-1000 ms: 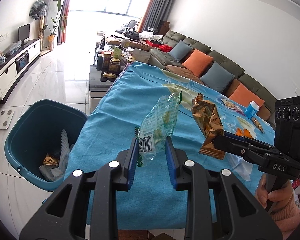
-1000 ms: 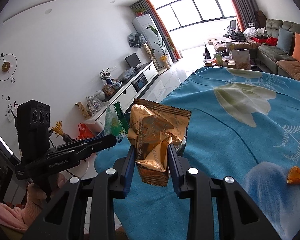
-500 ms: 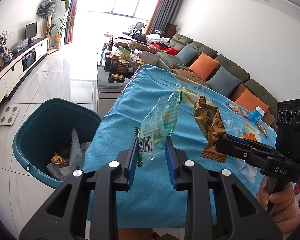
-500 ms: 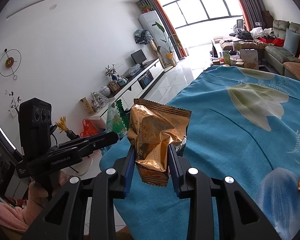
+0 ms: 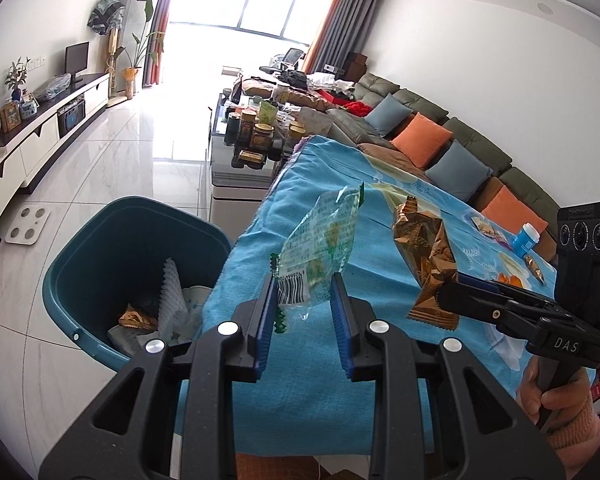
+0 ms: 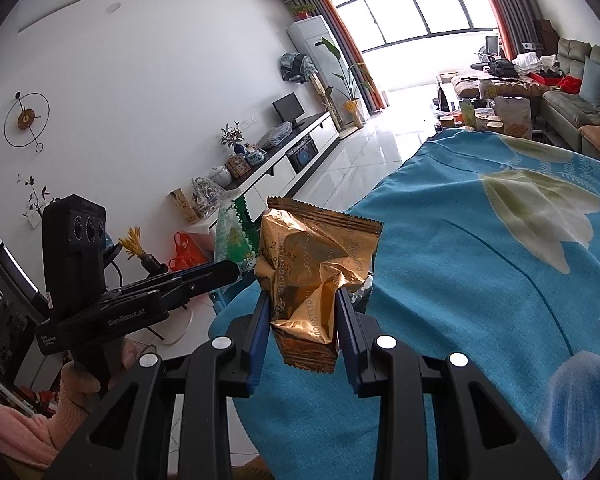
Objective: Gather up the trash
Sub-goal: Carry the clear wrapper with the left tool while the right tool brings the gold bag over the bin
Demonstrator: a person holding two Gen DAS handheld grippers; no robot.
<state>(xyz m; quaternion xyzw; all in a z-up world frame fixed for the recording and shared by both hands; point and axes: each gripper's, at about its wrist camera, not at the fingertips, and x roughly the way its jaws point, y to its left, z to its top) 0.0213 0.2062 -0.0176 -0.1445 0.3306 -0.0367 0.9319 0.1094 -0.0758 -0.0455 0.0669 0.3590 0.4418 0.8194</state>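
The clear wrapper (image 5: 320, 248), printed green with a barcode at its lower end, stands upright in the left tool (image 5: 303, 312), whose blue pads are closed on the wrapper's lower part. The gold wrapper (image 6: 312, 280), crumpled foil with a serrated top edge, is clamped the same way in the right tool (image 6: 303, 328), pads pressed on both sides of its lower half. In the left wrist view the gold wrapper appears at 3 o'clock of the clear one, near it but apart; in the right wrist view the clear wrapper shows at 9 o'clock, partly hidden behind the gold one. Both wrappers are held in the air above the near end of the table (image 5: 300, 400), which is covered in a blue cloth with a leaf print. A teal bin (image 5: 112, 264) stands on the floor at 9 o'clock of the left tool, just beside the table edge; it holds a white foam net (image 5: 172, 300), a gold packet (image 5: 138, 318) and other paper scraps. More litter lies on the table at 3 o'clock in the left view: a small blue-and-white bottle (image 5: 525, 238) and orange peel (image 5: 512, 280). A hand (image 5: 556, 404) in a pink cuff grips the right tool's handle. A sofa (image 5: 440, 140) with orange and blue cushions runs behind the table at 1 o'clock.
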